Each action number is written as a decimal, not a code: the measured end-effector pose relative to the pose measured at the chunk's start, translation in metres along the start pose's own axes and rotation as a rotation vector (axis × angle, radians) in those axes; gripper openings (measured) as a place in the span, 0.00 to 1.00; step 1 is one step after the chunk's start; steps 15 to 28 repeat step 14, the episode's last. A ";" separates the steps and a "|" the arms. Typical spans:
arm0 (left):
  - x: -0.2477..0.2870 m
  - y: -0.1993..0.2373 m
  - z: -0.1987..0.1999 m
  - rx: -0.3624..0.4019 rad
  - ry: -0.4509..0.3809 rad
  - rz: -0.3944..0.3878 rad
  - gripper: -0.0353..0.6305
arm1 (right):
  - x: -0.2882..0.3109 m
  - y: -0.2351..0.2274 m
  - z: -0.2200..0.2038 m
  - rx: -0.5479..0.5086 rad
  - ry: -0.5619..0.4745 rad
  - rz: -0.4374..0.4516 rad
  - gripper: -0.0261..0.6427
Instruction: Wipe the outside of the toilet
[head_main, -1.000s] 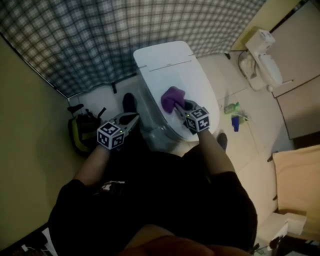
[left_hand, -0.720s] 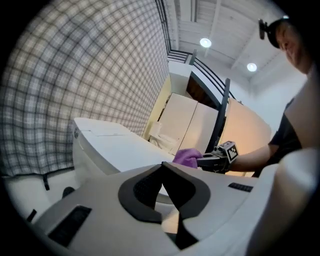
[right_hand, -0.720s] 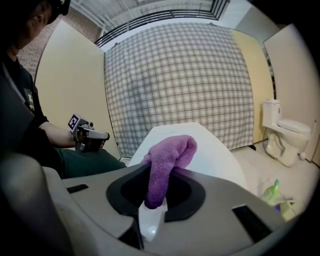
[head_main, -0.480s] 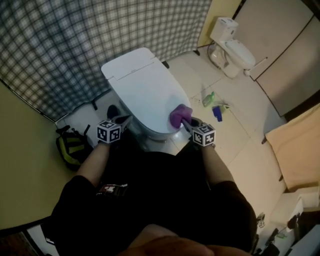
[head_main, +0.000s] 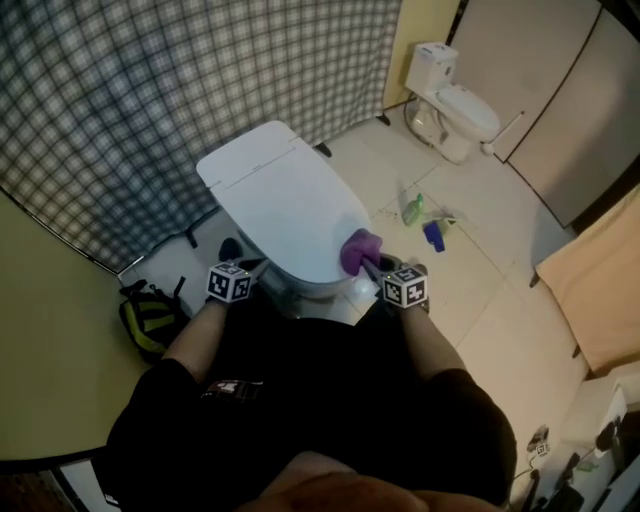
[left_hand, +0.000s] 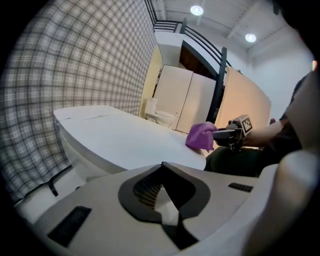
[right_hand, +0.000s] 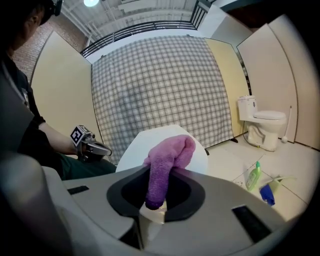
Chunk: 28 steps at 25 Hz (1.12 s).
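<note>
Standing over the near toilet (head_main: 285, 210), white and with its lid down, at 12 o'clock in the head view. Counting two toilets in all: this one, and a second toilet (head_main: 452, 100), also white, off at 1 o'clock against the pale partition and well apart from the first.

Counting two tongs. Clamping the right tongs (head_main: 370, 264) on one purple cloth (head_main: 358, 248), a bunched wad caught between the jaws and bulging out past their tips. Holding that cloth at the front edge of the near toilet's lid, around 4 o'clock on the lid; touching the edge or sitting just beside it, not possible to tell which. Holding the left tongs (head_main: 250, 266) low beside the bowl at about 8 o'clock, with the jaws brought together at the tips and gripping nothing.

Counting two bottles on the tiled floor (head_main: 500, 250) at 2 o'clock: one green bottle (head_main: 411, 210) and one blue bottle (head_main: 434, 236), lying near each other, between the two toilets. Not being able to tell what is left inside either one.

Counting one backpack (head_main: 150, 315), black and yellow-green, sitting on the floor at 9 o'clock, close under the plaid curtain (head_main: 200, 90) hanging behind the near toilet from 9 round to 12 o'clock. Not being able to see into the backpack, nor into the near toilet's bowl under its closed lid.
</note>
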<state>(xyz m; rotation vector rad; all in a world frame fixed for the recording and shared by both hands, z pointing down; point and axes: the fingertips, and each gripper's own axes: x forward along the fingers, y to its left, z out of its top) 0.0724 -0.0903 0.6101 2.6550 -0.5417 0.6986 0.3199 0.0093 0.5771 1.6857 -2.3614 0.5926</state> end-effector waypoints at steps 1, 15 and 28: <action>0.001 0.001 -0.001 0.000 0.004 -0.002 0.06 | 0.000 0.000 0.000 0.001 0.002 0.000 0.12; -0.005 0.004 0.002 -0.009 0.005 0.000 0.06 | 0.007 0.011 -0.006 -0.028 0.056 0.027 0.12; -0.005 0.004 0.002 -0.009 0.005 0.000 0.06 | 0.007 0.011 -0.006 -0.028 0.056 0.027 0.12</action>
